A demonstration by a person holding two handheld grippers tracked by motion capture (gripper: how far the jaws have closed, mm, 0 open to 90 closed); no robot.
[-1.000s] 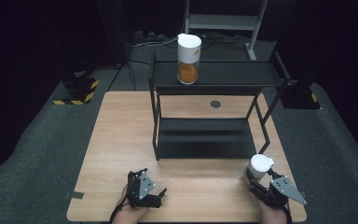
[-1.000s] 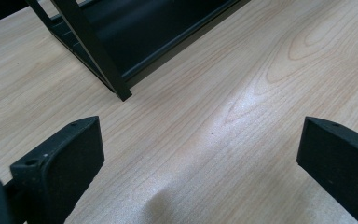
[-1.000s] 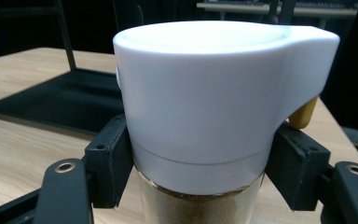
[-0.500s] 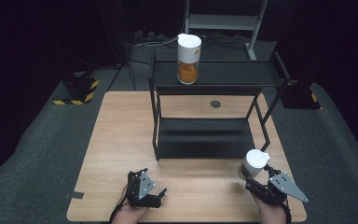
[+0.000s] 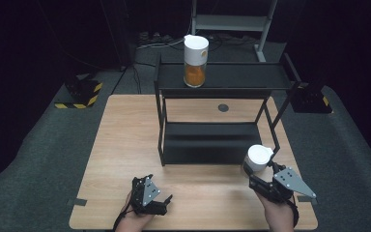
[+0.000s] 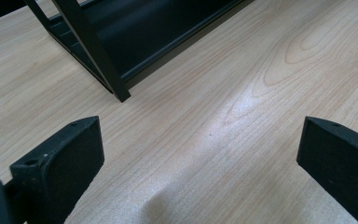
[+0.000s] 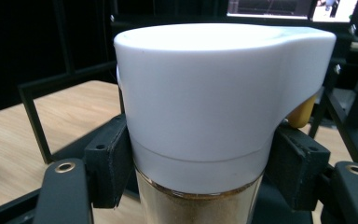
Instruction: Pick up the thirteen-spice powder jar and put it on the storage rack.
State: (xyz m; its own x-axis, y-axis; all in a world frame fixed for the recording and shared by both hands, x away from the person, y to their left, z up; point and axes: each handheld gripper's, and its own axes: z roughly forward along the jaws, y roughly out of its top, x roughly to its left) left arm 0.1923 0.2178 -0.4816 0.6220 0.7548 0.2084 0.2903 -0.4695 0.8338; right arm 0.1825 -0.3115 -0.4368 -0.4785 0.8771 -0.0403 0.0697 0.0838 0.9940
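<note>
My left gripper (image 5: 150,195) rests spread and empty on the table (image 5: 121,145). My right gripper (image 5: 265,181) pinches a white-lidded jar (image 5: 258,158), upright, probably lifted, just before the rack (image 5: 212,140); its orange-filled twin (image 5: 195,60) stands on top.

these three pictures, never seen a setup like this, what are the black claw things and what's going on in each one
A person sits at a wooden table with a hand-held two-jaw tool in each hand; no robot arm is involved.

The high view looks down from above. It shows a black two-level rack on the table, with a white-capped jar of orange powder on its top shelf.

The other two pictures come from cameras riding on the tools. The left tool has its jaws wide apart over bare wood near the rack's leg, holding nothing. The right tool is closed around a second white-capped jar of brownish powder, jaws pressing just below the cap.
</note>
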